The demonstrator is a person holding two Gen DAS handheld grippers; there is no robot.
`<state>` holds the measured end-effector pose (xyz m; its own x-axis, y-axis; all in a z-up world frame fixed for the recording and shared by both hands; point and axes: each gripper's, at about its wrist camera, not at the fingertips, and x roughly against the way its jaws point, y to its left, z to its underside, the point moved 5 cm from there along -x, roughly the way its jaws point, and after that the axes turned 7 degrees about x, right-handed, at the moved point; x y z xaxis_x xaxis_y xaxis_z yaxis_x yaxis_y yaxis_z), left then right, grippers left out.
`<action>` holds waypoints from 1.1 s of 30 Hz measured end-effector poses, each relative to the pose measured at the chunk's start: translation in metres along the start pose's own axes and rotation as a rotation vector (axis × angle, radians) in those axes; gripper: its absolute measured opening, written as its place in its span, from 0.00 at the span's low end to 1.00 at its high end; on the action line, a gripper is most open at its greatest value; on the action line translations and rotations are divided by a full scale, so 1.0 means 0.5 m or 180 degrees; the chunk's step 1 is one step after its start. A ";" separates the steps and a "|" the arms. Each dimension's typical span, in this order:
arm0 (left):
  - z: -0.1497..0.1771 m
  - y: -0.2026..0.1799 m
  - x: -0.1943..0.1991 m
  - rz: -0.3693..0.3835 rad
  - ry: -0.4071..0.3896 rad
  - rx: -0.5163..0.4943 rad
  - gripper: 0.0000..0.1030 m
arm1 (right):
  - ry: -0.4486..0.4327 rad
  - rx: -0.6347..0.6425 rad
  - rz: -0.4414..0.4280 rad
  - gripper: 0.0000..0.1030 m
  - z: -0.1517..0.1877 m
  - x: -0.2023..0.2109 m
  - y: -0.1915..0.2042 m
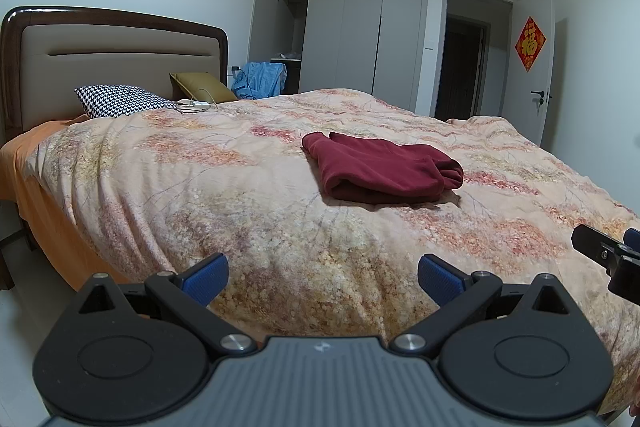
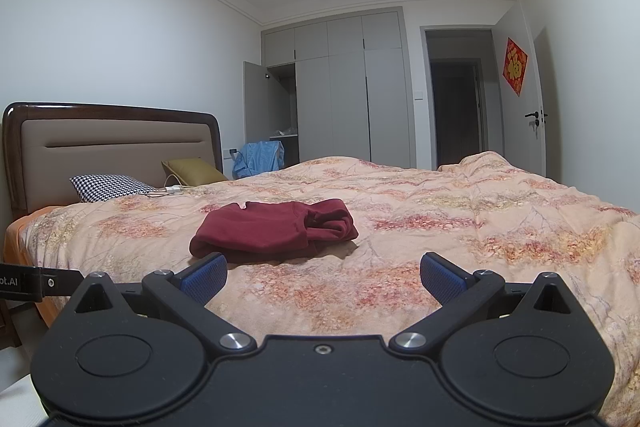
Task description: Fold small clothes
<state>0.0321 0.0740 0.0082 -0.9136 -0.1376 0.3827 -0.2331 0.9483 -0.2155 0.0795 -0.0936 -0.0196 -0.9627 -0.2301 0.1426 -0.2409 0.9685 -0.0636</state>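
Ahead of both claws, out on the bed (image 1: 280, 227), lies the maroon garment (image 1: 380, 169), already in a compact folded bundle with its rolled end toward the right and the flat folded face on top; left claw (image 1: 322, 277) hangs low over the near edge of the floral duvet (image 2: 480, 219), blue pads (image 1: 208, 281) spread wide, nothing between them; right claw (image 2: 323, 277) likewise fully spread and empty, garment just beyond and a little left of its left pad in its own view; from the left wrist view the garment sits well forward and slightly right of the claw, clear of both pads, no contact; tip of the right claw shows at the right edge of the left view, so the two are side by side, both drawn back from the cloth; judgement: fold looks finished or nearly so, claws released and pulled off so the bundle keeps its shape rather than dragging open; bundle sits mid-bed on flat duvet, probably because that is the widest smooth spot for folding; sleeve roll at the right end looks loose, could spring open if nudged; far beyond the claws: checked pillow (image 1: 120, 101), olive pillow (image 1: 204, 87), headboard (image 1: 112, 63), wardrobe (image 1: 360, 27) with one door ajar, open room door; no other small clothes visible on the bed.
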 end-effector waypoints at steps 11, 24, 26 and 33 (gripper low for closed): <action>0.001 -0.001 -0.001 0.0011 0.0002 -0.0003 1.00 | 0.0001 -0.0004 0.0000 1.00 0.000 0.000 0.000; -0.006 -0.007 0.006 -0.0150 -0.0057 -0.0051 1.00 | -0.0001 -0.0007 -0.0001 1.00 0.000 0.000 0.000; -0.008 -0.004 0.009 -0.0134 -0.0080 -0.0052 1.00 | 0.0000 -0.0006 0.0000 1.00 0.000 0.000 0.000; -0.010 -0.007 0.010 -0.0117 -0.0101 -0.0087 1.00 | 0.0002 -0.0007 -0.0001 1.00 0.000 0.000 -0.001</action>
<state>0.0300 0.0715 0.0153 -0.9148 -0.1811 0.3611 -0.2579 0.9498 -0.1769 0.0796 -0.0942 -0.0193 -0.9625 -0.2304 0.1433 -0.2410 0.9686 -0.0613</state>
